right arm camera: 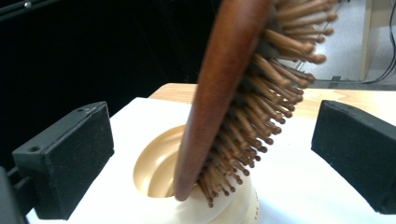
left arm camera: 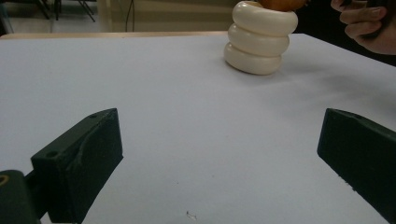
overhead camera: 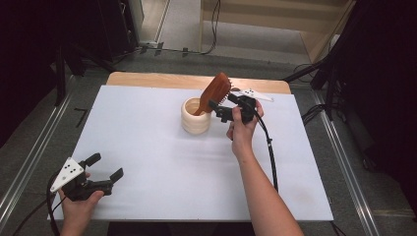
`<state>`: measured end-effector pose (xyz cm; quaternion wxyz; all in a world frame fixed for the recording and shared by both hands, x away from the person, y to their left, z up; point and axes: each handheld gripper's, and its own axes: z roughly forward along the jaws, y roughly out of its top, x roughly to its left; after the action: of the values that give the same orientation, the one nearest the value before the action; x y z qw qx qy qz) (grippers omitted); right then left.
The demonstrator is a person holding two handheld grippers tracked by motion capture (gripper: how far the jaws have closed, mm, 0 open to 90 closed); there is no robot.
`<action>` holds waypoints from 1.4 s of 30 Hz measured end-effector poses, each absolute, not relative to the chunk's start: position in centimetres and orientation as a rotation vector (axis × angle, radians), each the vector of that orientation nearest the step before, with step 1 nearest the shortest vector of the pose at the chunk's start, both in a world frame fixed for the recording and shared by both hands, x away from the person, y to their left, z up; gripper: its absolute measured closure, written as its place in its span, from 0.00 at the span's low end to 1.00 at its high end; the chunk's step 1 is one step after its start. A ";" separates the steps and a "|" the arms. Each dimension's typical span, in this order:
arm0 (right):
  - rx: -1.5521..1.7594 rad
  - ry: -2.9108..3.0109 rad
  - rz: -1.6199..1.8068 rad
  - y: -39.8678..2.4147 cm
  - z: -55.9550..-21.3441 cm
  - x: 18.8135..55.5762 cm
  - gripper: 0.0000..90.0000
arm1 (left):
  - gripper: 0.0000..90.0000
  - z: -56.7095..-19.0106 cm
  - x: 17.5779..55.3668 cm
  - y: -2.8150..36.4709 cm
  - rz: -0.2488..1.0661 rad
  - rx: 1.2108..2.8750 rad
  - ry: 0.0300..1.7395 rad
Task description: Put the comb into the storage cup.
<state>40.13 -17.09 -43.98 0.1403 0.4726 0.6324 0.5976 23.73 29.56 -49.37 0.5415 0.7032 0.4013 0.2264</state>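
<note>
Brown wooden hairbrush (overhead camera: pixel 214 92) leans handle-down in cream ribbed holder (overhead camera: pixel 195 117) on white counter (overhead camera: pixel 147 147). Right hand-held gripper (overhead camera: pixel 222 109) jaws apart w/ brush between, untouched; left hand-held gripper (overhead camera: pixel 105 167) apart, nothing btwn.

Hairbrush (right arm camera: pixel 219 93) of glossy reddish-brown wood with wooden bristles, holder (overhead camera: pixel 195 116) smooth cream, slightly glossy, table sheet (overhead camera: pixel 147 162) matt white

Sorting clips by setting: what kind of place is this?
Probably a lab or recording studio: a white-topped table on bare grey floor, dark stands around it, and loose cables trailing behind.
</note>
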 end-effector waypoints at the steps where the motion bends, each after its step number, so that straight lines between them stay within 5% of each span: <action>1: 1.352 1.825 1.725 -17.1 -43.9 40.0 0.00 | 0.00 -49.4 23.7 29.6 0.537 1.671 0.953; 42: 1.238 1.864 1.616 -21.6 -45.8 32.9 0.00 | 0.00 -49.4 23.7 29.3 0.542 1.679 0.950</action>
<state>32.94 -21.60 -45.81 0.1896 0.4403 0.6630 0.5750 23.67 29.35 -49.40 0.5387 0.7059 0.3994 0.2279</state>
